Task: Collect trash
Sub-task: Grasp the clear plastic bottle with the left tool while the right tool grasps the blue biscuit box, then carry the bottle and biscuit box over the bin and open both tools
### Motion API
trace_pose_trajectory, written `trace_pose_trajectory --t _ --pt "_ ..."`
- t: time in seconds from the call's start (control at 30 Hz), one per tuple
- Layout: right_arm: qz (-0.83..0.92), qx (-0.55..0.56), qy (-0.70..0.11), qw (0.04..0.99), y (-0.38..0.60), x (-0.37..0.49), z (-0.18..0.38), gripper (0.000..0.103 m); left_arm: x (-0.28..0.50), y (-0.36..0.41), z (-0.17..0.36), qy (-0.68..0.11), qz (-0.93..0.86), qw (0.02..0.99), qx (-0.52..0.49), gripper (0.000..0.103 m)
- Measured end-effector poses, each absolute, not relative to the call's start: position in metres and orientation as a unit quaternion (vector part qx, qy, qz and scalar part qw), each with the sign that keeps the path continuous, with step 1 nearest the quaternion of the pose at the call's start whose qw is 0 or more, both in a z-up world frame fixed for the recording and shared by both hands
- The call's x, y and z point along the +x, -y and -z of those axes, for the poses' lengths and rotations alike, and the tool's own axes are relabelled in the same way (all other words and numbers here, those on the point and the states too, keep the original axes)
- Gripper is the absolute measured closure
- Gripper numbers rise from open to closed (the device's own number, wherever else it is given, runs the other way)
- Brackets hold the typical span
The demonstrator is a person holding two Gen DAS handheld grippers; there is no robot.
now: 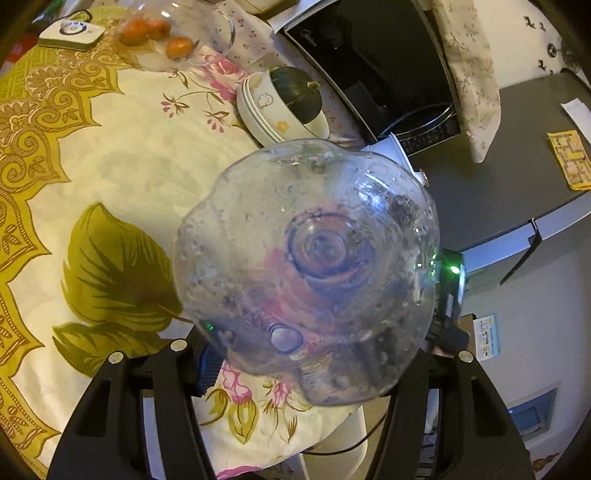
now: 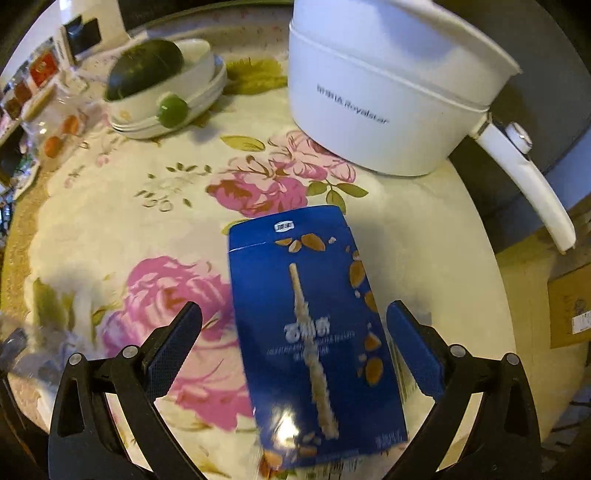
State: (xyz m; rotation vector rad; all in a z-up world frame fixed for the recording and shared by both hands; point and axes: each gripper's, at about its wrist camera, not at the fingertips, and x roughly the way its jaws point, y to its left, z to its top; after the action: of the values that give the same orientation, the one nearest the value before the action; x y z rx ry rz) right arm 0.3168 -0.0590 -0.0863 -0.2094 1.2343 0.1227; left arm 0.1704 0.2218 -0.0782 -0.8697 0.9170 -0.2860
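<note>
Left fingers: I see my left gripper (image 1: 306,354) pinching a clear bottle (image 1: 306,273). Its crumpled base faces my camera and fills the gap. One blue pad (image 1: 208,369) shows pressed to the bottle's left side; the right pad is hidden behind the plastic.

Bottle: held above the desk (image 1: 122,155), between the fingers, droplets and specks on its wall. I cannot tell whether it touches the cloth.

Right fingers: my right gripper (image 2: 295,343) is spread wide, both pads (image 2: 173,350) clear of everything.

Box: a blue snack box (image 2: 314,332) lies flat on the desk between the right fingers, long side running away from me. It sits nearer the right pad, apart from the left one. The far flap is open. I cannot tell whether the right pad touches its edge.

Ahead of left fingers: stacked bowls (image 1: 266,110) with a dark green melon (image 1: 295,92) in the top one, a bag of oranges (image 1: 159,33) beyond, a white device (image 1: 72,33) far left, a black oven (image 1: 369,62) to the right.

Ahead of right fingers: a white pot (image 2: 380,96) stands beyond the box, its handle (image 2: 528,184) reaching right. The bowls stand far left, a green ball against them.

In the way: nothing lies between the right pads and the box sides.
</note>
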Motion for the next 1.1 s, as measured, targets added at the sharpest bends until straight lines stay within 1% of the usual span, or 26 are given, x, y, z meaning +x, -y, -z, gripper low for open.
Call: trace_pose_trajectory --t 0.3,0.6,0.67,0.7,0.9,1.1 --pt "-0.050 -0.097 -0.623 0.775 0.054 0.329 0.123 0.007 0.177 -0.223 0.086 -0.439 0.139 0.785 -0.414 0.044" --pt "-0.036 -0.085 -0.618 0.781 0.057 0.328 0.130 0.007 0.179 -0.221 0.087 -0.443 0.140 0.782 -0.415 0.044" --pt "-0.033 -0.086 -0.617 0.782 0.058 0.327 0.130 0.009 0.180 -0.220 0.088 -0.445 0.139 0.781 -0.416 0.044" --pt "-0.039 -0.082 -0.615 0.783 0.059 0.326 0.128 0.014 0.180 -0.221 0.088 -0.445 0.139 0.780 -0.417 0.044" --pt "-0.048 -0.086 -0.595 0.798 0.055 0.315 0.112 0.014 0.180 -0.220 0.086 -0.442 0.135 0.786 -0.410 0.044" --pt "-0.040 -0.054 -0.545 0.836 0.058 0.300 0.069 0.014 0.175 -0.221 0.080 -0.424 0.143 0.791 -0.417 0.044"
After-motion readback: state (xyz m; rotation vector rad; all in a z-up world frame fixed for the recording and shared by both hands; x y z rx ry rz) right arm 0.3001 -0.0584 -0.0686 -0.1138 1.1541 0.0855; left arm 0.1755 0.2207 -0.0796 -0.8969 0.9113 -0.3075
